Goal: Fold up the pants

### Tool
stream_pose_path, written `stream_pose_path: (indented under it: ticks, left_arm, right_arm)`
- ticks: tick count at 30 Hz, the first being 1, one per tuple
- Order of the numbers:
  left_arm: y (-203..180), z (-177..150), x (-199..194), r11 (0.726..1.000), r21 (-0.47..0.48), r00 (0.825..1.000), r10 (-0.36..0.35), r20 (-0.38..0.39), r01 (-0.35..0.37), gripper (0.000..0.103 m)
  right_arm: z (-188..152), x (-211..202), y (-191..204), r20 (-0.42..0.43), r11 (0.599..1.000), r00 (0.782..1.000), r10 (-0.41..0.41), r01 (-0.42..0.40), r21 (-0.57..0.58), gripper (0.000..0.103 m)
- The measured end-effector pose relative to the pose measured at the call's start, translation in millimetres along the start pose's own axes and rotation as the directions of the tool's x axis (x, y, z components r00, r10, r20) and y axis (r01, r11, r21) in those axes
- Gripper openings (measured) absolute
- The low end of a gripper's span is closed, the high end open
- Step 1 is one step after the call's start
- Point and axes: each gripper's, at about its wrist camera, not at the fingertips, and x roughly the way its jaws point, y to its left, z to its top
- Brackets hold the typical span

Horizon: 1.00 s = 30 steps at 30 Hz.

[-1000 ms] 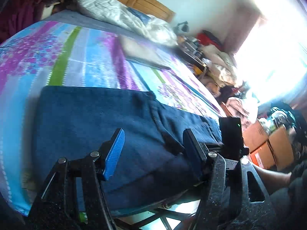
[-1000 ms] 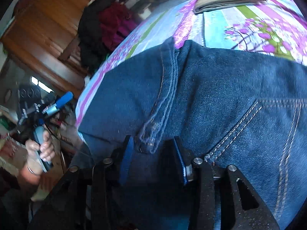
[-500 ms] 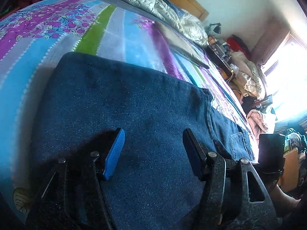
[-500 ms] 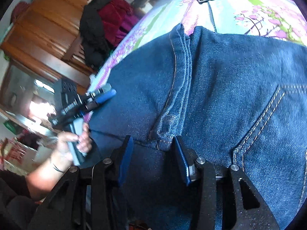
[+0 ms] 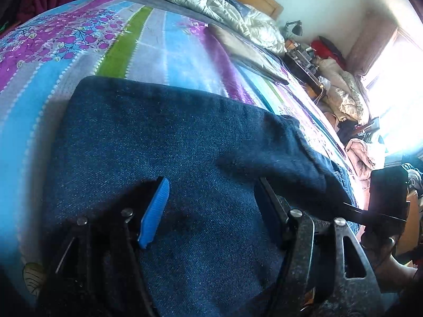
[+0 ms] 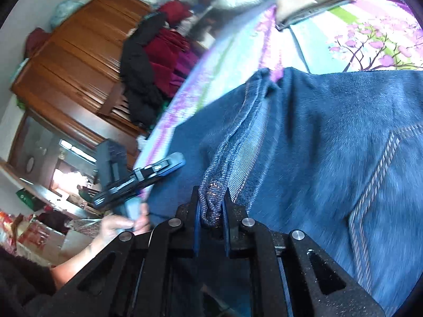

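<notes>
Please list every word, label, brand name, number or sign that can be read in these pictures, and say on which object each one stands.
No text can be read in either view.
Jeans: only stitching, no legible label.
Bed sheet: a flower print, no words.
Clutter on the bedside table: too small and blurred to read.
Left tool and right tool: no markings visible.

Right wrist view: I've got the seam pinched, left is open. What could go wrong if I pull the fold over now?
1. The right gripper pinches only a narrow bunch of seam on the jeans; a hard pull may slip it free.
2. The left gripper is open over the denim and holds nothing, so the fold could drag crooked.
3. The jeans lie at the edge of the bedspread; a tug could slide them off.
</notes>
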Motion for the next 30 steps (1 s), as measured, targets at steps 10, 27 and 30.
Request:
stream_pose_path:
  ticks: [10,27,30]
  left_arm:
    - [0.6,-3.7,-0.9,0.999,0.033,1.000,-0.006,0.006,0.006,0.081]
    - [16.9,1.9,-45.4,0.997,0.063,0.997,0.047,0.055,-0.051,0.081]
    - [42.3,-9.1,-54.8,1.000,0.002,0.999,0.030,0.018,-0.030,0.079]
  right_arm:
    - [-13.6,11.8,-10.9,-0.052,0.985,0.985,-0.165,0.162,-0.050,0.016]
    - [-3.6,-50.0,-54.2,0.066,0.953,0.951,-0.302,0.300,0.034,0.031]
    - [26.3,-38.9,-21.6,0.070,0.950,0.956,-0.287,0.293,-0.112,0.031]
